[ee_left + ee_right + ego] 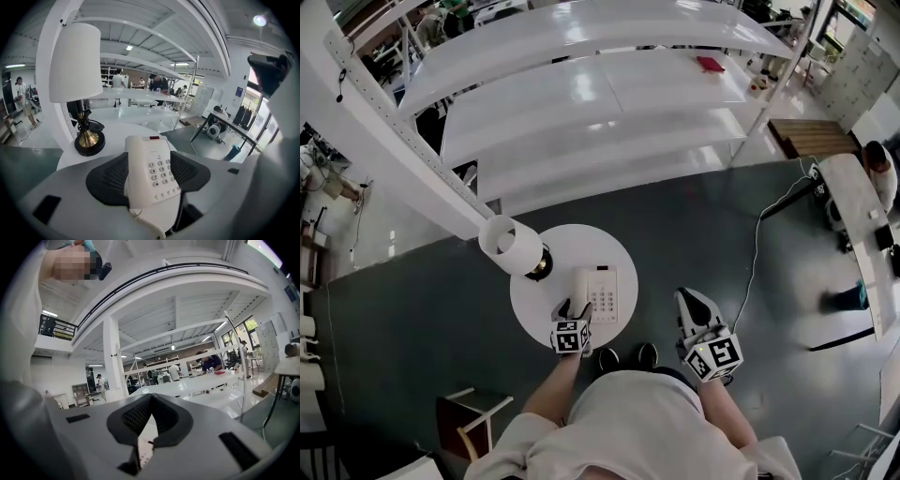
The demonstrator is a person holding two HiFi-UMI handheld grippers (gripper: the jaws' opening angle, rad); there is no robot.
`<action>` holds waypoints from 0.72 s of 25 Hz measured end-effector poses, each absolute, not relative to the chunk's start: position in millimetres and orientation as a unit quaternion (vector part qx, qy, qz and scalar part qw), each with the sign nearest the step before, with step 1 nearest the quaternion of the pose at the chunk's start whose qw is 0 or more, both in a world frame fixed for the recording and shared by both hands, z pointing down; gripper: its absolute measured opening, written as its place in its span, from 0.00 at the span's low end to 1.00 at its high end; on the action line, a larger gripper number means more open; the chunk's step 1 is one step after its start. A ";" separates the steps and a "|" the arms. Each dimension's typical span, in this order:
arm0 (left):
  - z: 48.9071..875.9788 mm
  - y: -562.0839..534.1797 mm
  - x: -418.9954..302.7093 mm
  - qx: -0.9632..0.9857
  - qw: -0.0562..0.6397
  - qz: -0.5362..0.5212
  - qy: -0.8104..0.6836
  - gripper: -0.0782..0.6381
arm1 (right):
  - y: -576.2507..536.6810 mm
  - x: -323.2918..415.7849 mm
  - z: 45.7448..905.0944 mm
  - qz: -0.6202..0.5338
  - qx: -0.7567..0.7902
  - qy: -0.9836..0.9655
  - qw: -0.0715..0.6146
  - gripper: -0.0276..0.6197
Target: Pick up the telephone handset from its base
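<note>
A white telephone [600, 293] with its handset [582, 286] resting on the base lies on a round white table [539, 302]. My left gripper [573, 310] is at the phone's near left end, open. In the left gripper view its black pads [107, 179] stand on either side of the telephone [154, 171]; the handset [136, 171] lies along the left side and a coiled cord [149, 226] hangs below. My right gripper [687, 300] is held off the table's right edge over the floor, with nothing in it. Its tips [151, 398] meet.
A lamp [512, 246] with a white shade and brass foot [88, 140] stands on the table left of the phone. White shelving [600, 103] rises behind. A small stool [467, 419] is at lower left; a cable [758, 246] runs across the dark floor on the right.
</note>
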State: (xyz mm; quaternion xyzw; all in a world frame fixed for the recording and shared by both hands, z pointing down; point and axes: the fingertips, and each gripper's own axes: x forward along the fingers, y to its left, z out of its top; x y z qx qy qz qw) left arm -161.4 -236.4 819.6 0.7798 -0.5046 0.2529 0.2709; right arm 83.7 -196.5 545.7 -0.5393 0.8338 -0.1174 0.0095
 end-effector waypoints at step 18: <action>887.4 -266.8 -169.2 0.724 0.331 0.325 -0.510 0.51 | -214.1 87.8 546.2 -0.122 -0.546 0.829 0.008 0.06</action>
